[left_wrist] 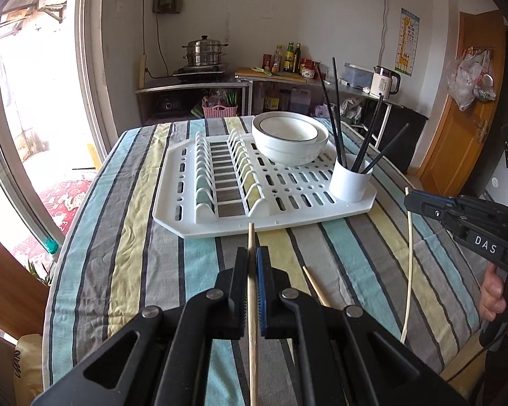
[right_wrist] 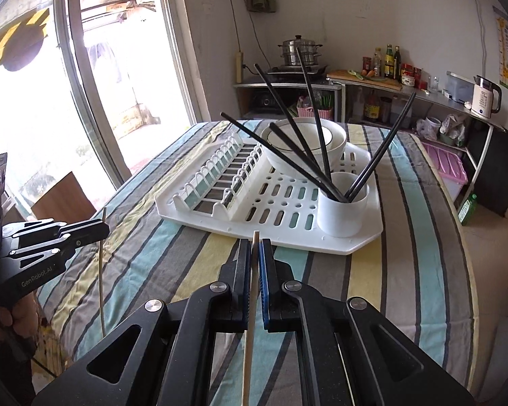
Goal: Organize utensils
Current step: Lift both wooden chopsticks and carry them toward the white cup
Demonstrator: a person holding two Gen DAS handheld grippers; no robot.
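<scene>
Left gripper (left_wrist: 253, 264) pinching a wooden chopstick (left_wrist: 252, 304) above the cloth (left_wrist: 135, 237). Right gripper (right_wrist: 255, 257) clamped on a pale chopstick (right_wrist: 250, 321), near the rack (right_wrist: 288, 209) with cup (right_wrist: 342, 209) of black chopsticks (right_wrist: 308, 101).

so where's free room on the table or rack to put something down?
Bare cloth left of the rack, and a strip between its near edge and the grippers. On the rack, the slotted floor between plate slots and cup. Crowded: far right corner, where the bowls meet the chopstick-filled cup; a loose chopstick lies near the left gripper.
</scene>
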